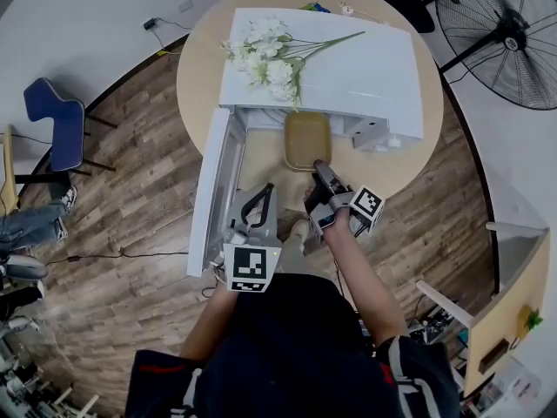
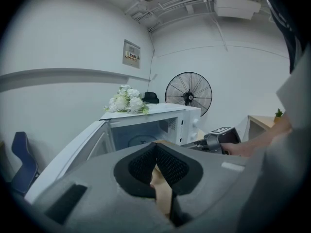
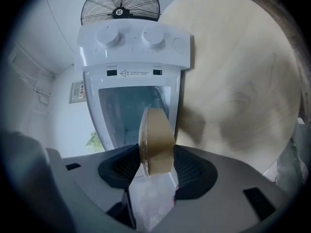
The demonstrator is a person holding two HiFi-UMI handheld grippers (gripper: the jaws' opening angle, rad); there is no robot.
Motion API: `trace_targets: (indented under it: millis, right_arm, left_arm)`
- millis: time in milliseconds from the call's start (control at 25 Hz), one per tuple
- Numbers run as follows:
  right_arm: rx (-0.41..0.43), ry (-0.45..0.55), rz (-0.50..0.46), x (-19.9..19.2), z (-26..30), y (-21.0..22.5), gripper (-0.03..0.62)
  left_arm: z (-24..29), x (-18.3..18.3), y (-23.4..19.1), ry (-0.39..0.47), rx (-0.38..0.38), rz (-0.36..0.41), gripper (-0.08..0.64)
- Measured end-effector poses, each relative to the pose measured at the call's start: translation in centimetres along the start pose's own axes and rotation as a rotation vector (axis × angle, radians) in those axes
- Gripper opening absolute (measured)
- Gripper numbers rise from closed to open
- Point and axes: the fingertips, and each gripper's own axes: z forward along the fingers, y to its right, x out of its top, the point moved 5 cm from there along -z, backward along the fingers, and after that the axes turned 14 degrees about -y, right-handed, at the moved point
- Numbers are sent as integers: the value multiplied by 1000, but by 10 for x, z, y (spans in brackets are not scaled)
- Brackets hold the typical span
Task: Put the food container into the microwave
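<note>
Round wooden table (image 1: 198, 81) carries a white microwave (image 1: 348, 77), front facing the person. Its door (image 1: 213, 190) is swung fully out to the person's left, so the cavity is open and nothing blocks the way in. A bunch of white flowers (image 1: 265, 59) lies on the microwave's roof, clear of the opening. The food container (image 1: 307, 139), tan and shallow, sits just in front of the cavity mouth, over the table and not yet inside. The right gripper (image 1: 320, 171) has it by the near rim, jaws closed onto the rim from both sides. The far end of the container points into the opening, which lets it go in ahead of the gripper. In the right gripper view the container shows edge-on against the cavity, so container and opening look lined up. The left gripper (image 1: 259, 200) hangs lower, beside the open door, with its jaw tips met and nothing between them. Judgement: it is kept back to leave the path free. Step in hand: carrying the container in; the placing itself remains to be done.
</note>
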Motion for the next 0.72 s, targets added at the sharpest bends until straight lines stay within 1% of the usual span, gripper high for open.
trace_targets:
  millis: [200,360,520,720]
  right_arm:
    - [-16,1,-26,12,13,-1,215]
    - [0,22,8,21,25,-1,213]
    - [-22,34,-31,32,33,-1,212]
    - [-14,49,-17,40,44,-3,212]
  left_arm:
    - [5,-5,-1,-13,-15,9,15]
    - [8,-7,-5,-24,-13,7,15]
    - [11,-10,-7,-36,-13,4,15]
    - [17,-10,-10,-42,-10,2,15]
